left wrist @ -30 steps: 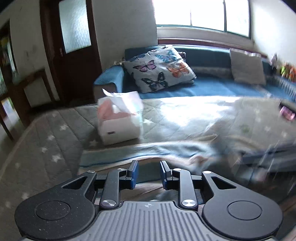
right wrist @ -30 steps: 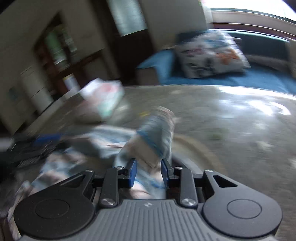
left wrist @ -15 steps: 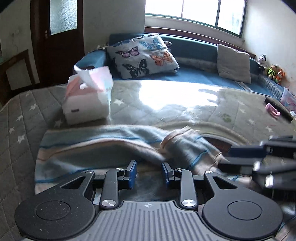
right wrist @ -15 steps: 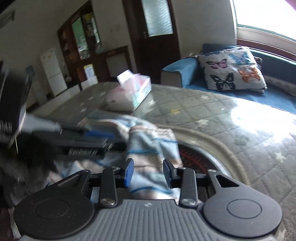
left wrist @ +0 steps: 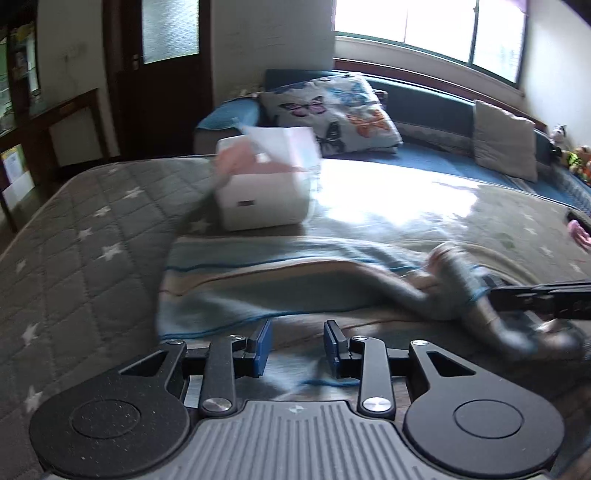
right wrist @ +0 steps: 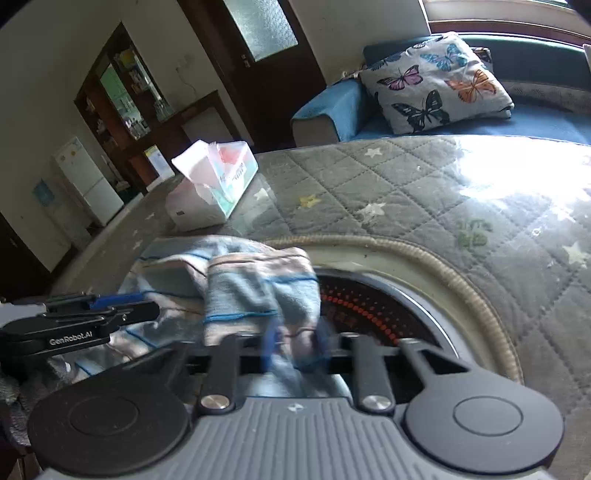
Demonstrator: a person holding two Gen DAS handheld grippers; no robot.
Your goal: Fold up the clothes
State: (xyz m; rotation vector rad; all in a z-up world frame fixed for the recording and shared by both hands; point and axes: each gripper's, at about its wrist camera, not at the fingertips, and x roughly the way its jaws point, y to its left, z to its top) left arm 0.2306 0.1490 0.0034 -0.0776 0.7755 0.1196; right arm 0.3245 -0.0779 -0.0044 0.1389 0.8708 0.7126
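The striped cloth (left wrist: 280, 280) lies on the quilted table (left wrist: 85, 236), long axis left to right. The right gripper (right wrist: 295, 350) has just closed onto its right end. The left gripper (left wrist: 297, 347), jaws apart and empty, hovers at the near edge.

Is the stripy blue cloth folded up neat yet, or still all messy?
Still messy. The striped cloth lies partly spread on the quilted cover, with one end bunched and rumpled near the right tongs.

window (left wrist: 424, 26) backlight, glare on quilt (right wrist: 517, 184), motion blur, fisheye edges
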